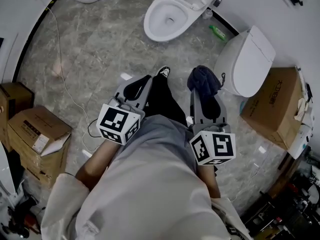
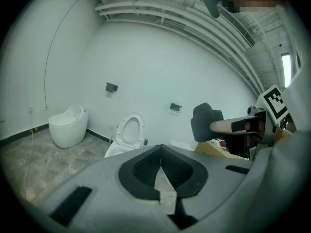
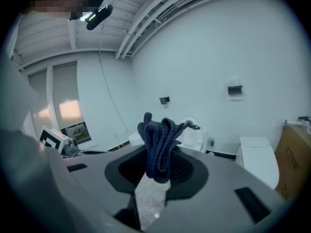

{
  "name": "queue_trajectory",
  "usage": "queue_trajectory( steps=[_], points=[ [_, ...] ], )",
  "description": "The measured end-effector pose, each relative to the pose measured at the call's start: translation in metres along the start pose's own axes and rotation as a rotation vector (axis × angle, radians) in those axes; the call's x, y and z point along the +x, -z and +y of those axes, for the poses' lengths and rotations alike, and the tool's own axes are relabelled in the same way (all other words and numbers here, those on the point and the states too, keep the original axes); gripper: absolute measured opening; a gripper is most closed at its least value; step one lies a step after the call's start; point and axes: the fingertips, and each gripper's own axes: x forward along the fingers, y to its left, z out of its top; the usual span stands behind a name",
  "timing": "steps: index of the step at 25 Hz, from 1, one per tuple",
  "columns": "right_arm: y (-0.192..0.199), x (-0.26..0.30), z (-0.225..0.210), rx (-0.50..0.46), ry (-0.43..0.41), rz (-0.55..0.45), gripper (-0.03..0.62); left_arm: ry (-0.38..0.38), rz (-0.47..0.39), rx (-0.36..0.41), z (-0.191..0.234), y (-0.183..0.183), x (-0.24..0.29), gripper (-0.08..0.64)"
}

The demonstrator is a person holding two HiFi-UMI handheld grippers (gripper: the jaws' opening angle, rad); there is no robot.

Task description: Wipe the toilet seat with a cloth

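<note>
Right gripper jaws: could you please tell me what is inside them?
A bunched dark blue cloth is clamped in the right gripper, sticking out past its tips. The pinched part is covered by the jaws.

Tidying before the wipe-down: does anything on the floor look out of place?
A green bottle seems to lie on its side on the floor between the open toilet and the closed toilet. A thin white cable trails loose across it.

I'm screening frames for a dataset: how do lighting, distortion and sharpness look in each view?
Head view: even light, sharp, edges bowed. Left gripper view: heavy fisheye, black round border, bright ceiling lamp at right. Right gripper view: same fisheye, cloth sharp.
</note>
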Motion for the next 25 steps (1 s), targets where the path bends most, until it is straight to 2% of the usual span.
queue_trajectory(
  steps=[4,10,19,25],
  points=[
    [-0.009,0.037,-0.015,0.0,-0.024,0.014,0.091,-0.047,0.02,0.029,0.019,-0.009,0.026,0.009],
    [-0.034,0.093,-0.032,-0.006,-0.059,0.017,0.091,-0.085,0.022,0.019,0.053,-0.039,0.07,0.009],
    [-0.076,0.181,-0.073,0.033,-0.101,0.019,0.091,-0.092,0.056,0.086,0.085,-0.097,0.148,0.009],
    [-0.084,0.233,-0.1,0.073,-0.111,0.038,0.091,-0.079,0.078,0.113,0.102,-0.119,0.194,0.009]
  ],
)
